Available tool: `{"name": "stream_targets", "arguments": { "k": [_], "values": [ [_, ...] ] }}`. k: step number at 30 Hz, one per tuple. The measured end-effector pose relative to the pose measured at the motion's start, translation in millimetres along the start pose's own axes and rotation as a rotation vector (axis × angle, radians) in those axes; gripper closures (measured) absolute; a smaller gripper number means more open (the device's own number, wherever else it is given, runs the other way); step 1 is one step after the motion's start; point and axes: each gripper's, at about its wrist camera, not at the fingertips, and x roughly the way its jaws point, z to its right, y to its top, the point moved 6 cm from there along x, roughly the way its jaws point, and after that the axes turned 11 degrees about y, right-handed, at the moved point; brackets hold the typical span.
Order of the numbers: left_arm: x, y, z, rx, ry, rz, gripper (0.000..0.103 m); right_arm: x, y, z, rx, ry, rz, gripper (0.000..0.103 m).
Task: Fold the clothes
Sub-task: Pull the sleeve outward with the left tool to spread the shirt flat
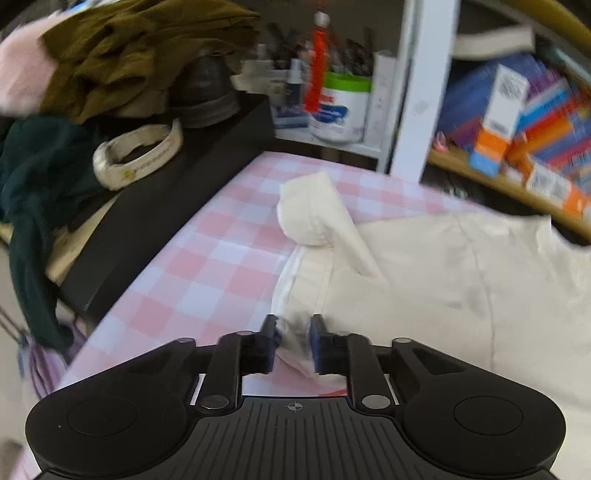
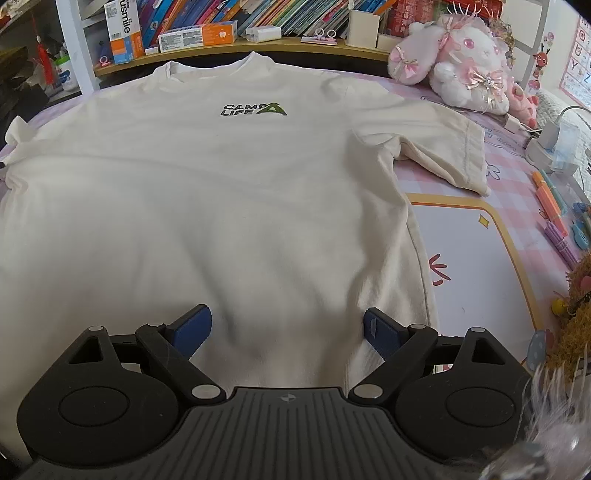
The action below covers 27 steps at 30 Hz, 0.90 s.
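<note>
A cream T-shirt with a "CAMP LIFE" print lies flat, front up, on a pink checked cover. My right gripper is open above the shirt's lower hem, jaws wide apart and holding nothing. In the left wrist view, my left gripper is shut on a bunched edge of the same T-shirt at its left side. The left sleeve is folded up and stands crumpled beyond the gripper.
A black box with piled clothes borders the cover's left. Shelves with books run along the back. Plush rabbits, a charger, pens and a white mat lie at the right.
</note>
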Motion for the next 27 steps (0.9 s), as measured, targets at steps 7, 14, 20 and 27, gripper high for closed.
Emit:
{"name": "stream_targets", "arguments": {
  "k": [7, 14, 20, 27],
  "values": [
    [-28.1, -21.9, -5.7, 0.018, 0.004, -0.048, 0.084, 0.7, -0.7, 0.5, -0.005, 0.006, 0.006, 0.014],
    [-44.5, 7.2, 10.2, 0.058, -0.064, 0.062, 0.076, 0.9, 0.1, 0.8, -0.008, 0.006, 0.003, 0.014],
    [-20.0, 13.4, 102.9, 0.319, -0.213, 0.044, 0.076, 0.8, 0.1, -0.7, -0.007, 0.0, 0.001, 0.014],
    [30.5, 29.1, 160.1, 0.483, -0.17, 0.037, 0.076, 0.6, 0.0, -2.5, -0.006, -0.008, -0.001, 0.014]
  ]
}}
